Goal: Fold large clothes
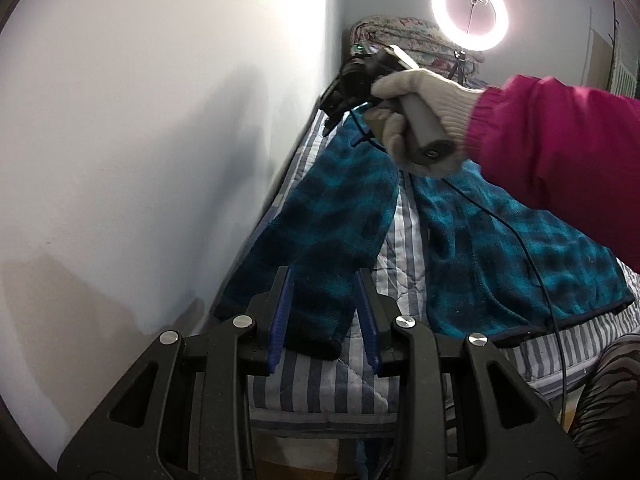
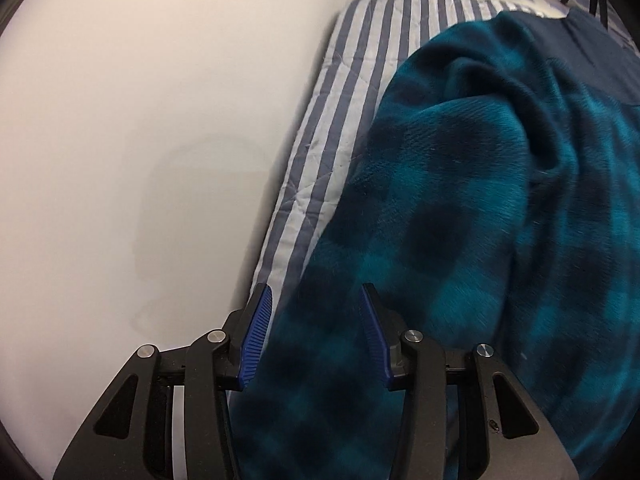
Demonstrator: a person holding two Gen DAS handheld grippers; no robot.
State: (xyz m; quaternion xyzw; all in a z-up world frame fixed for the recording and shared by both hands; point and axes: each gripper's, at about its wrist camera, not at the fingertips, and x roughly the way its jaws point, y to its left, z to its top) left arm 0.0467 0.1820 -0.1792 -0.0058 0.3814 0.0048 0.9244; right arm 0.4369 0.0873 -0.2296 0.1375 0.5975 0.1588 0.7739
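A teal and dark blue plaid fleece jacket (image 1: 500, 248) lies spread on a striped quilt (image 1: 404, 224) on a bed. One sleeve (image 1: 332, 220) stretches along the wall side toward my left gripper (image 1: 324, 276), which is open with the sleeve's cuff end between its blue pads. My right gripper (image 1: 344, 88) is held in a gloved hand at the far end of that sleeve, near the shoulder. In the right wrist view my right gripper (image 2: 316, 294) is open, with sleeve fabric (image 2: 440, 208) lying between and ahead of its fingers.
A white wall (image 1: 160, 140) runs close along the bed's left side. A lit ring light (image 1: 470, 14) stands at the far end by folded bedding (image 1: 400, 36). A black cable (image 1: 540, 272) hangs across the jacket. A pink-sleeved arm (image 1: 560, 140) reaches over the bed.
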